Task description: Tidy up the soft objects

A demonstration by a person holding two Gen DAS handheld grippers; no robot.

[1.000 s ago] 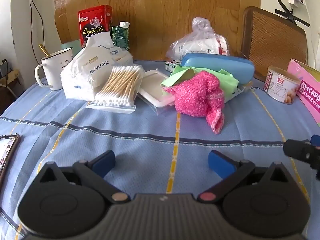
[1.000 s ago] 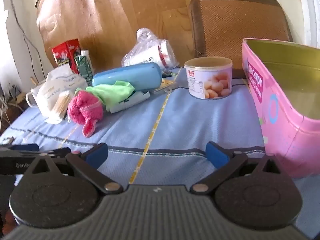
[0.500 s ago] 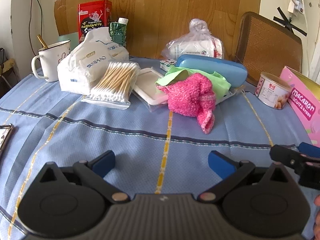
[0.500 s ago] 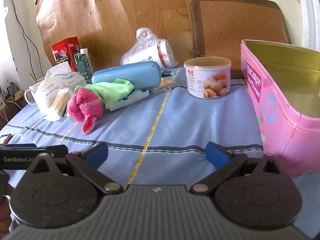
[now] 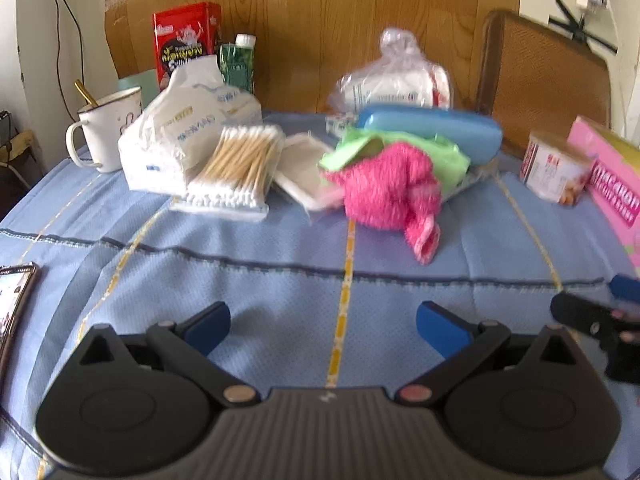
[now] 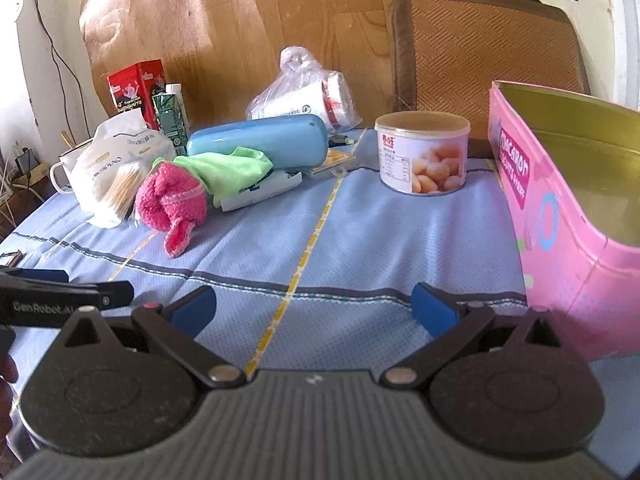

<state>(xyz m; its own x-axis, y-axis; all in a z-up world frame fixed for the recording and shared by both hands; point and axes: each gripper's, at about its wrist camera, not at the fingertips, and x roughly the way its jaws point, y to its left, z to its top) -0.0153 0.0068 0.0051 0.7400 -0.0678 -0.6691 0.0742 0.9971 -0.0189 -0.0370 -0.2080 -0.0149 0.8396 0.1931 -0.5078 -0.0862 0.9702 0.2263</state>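
Pink fuzzy sock (image 5: 390,194) lies bunched on your blue tablecloth (image 5: 280,292), toward the far middle of the table, with its cuff end trailing toward you. It touches the green cloth (image 5: 432,152) crumpled just behind it, and that cloth leans against the blue case (image 5: 430,128). Just left of the sock you have a white tray (image 5: 298,164), then a bag of cotton swabs (image 5: 236,170) resting against a white tissue pack (image 5: 188,132), and beyond them a white mug (image 5: 106,128) with a spoon in it. A red tin (image 5: 186,42) and a green carton (image 5: 238,64) stand at the wooden wall, and a knotted plastic bag (image 5: 390,80) sits behind the case. To your right, a round can (image 6: 423,154) stands near the open pink macaron box (image 6: 560,208), whose gold inside shows from your right camera. Your left gripper (image 5: 322,322) hovers low over bare cloth, well short of the sock, with its blue-tipped jaws spread wide and nothing between them. Your right gripper (image 6: 312,306) is likewise spread wide and empty, just beside the pink box. Each tool shows at the edge of the other's view, so you are holding them side by side. A phone (image 5: 14,304) lies at the left edge of the table.
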